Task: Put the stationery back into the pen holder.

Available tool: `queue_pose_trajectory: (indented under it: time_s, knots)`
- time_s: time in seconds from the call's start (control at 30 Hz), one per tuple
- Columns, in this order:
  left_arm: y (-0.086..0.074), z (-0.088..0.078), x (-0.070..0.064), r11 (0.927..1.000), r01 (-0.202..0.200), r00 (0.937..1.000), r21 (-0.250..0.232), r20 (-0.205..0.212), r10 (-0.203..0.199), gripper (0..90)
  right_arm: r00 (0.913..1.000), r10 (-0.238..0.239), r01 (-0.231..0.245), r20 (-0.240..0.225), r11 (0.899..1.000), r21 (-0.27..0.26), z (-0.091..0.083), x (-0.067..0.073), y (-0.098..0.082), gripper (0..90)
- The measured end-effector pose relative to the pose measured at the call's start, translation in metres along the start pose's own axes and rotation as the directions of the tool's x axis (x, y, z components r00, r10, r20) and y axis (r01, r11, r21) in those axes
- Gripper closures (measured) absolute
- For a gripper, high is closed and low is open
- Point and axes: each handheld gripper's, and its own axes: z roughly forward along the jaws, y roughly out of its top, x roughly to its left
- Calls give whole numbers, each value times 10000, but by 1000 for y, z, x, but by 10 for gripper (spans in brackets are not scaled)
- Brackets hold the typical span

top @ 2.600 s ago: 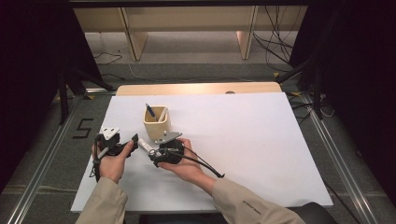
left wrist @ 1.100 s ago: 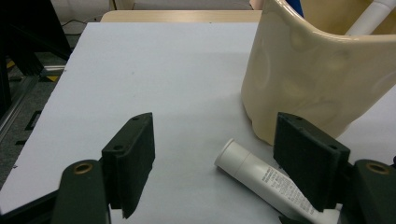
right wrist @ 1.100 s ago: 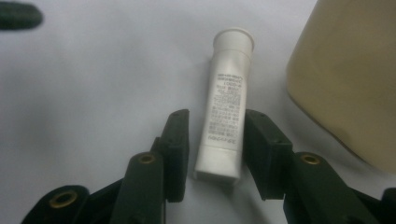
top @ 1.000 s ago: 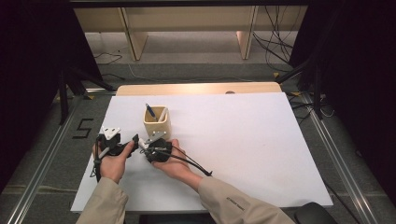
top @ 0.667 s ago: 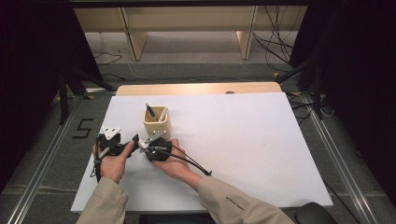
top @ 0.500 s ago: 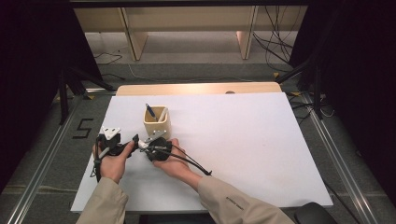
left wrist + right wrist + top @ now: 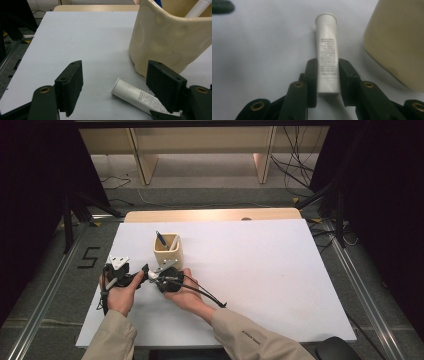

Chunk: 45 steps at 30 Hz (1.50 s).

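White board covers the table [image 7: 280, 270], with dark floor and wooden shelving beyond. At its near left, a cream pen cup [image 7: 167, 249] stands just beyond the two hands. The right gripper [image 7: 327, 75] has just been closing and now clamps a small white tube [image 7: 327, 57] near its tail end, cap pointing away beside the cup. The left gripper [image 7: 115, 85] waits with jaws wide apart around the cap end, not touching it. Lifting cleanly probably means keeping the squeeze firm, tilting the tube upright, then clearing the cup's rim before lowering it inside.
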Motion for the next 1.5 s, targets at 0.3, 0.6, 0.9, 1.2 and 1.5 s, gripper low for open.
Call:
queue_pose_trajectory:
  time_s: [0.3,0.6,0.9,1.2,1.5]
  knots:
    - [0,-2,1,9999,92,9999,-99,41,-91,302,10000,65,-68,-67,9993,-363,-9,-3,1,715]
    - [3,-7,-1,9987,307,9986,-407,437,-290,303,9997,-139,115,-213,9943,-1059,-32,-9,-7,715]
    - [5,-11,-6,9975,436,9963,-555,763,-393,302,9991,-370,339,-188,9886,-1465,-62,-19,-16,715]
    - [4,-12,-7,9981,336,9964,-514,790,-295,304,9992,-317,274,-240,9862,-1635,-80,-25,-25,715]
    - [3,-13,-8,9983,289,9960,-501,864,-245,306,9990,-325,269,-295,9845,-1733,-89,-25,-32,715]
